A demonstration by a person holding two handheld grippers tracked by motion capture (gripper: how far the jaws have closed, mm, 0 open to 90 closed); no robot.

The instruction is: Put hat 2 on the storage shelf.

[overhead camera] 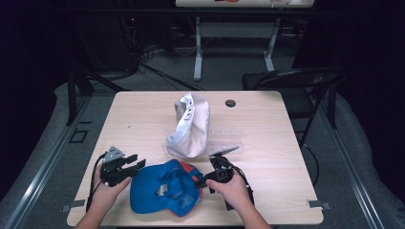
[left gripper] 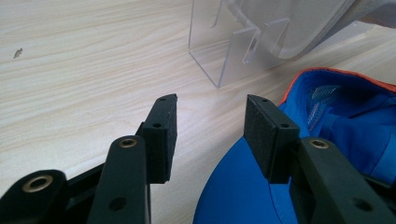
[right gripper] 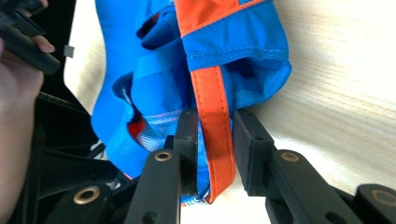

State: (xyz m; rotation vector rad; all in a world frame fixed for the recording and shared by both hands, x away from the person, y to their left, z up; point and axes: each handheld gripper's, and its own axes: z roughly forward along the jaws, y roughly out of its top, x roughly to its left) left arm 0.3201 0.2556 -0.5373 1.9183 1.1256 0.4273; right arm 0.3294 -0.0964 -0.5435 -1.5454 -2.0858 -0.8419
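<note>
- High view: a light wooden table [overhead camera: 143, 114] carried a blue cap [overhead camera: 165, 191] near its front edge, lying upside down with the inside facing up and an orange trim on its right side.
- A white cap [overhead camera: 190, 126] sat near the middle of the tabletop, propped upright on a clear plastic stand [overhead camera: 229, 143].
- A small dark round disc [overhead camera: 230, 103] lay near the back edge, well apart from both caps.
- The left gripper [overhead camera: 138, 164] was held by the left hand [overhead camera: 106, 188] just left of the blue cap, near the front-left corner, jaws spread and pointing right toward the cap.
- The right gripper [overhead camera: 200, 182] was held by the right hand [overhead camera: 234, 188] at the blue cap's right side, its tips at the cap edge.
- Left gripper view: jaws were apart with nothing between them; bare tabletop [left gripper: 84, 70] showed in the gap. The right jaw hung over the blue cap [left gripper: 341, 130]; touching or not, cannot tell. The clear stand [left gripper: 233, 51] stood ahead.
- Right gripper view: jaws sat either side of the blue cap's [right gripper: 149, 70] orange strap [right gripper: 215, 121]. The left jaw pressed the fabric; a thin gap showed by the right jaw, so a firm clamp cannot be told.
</note>
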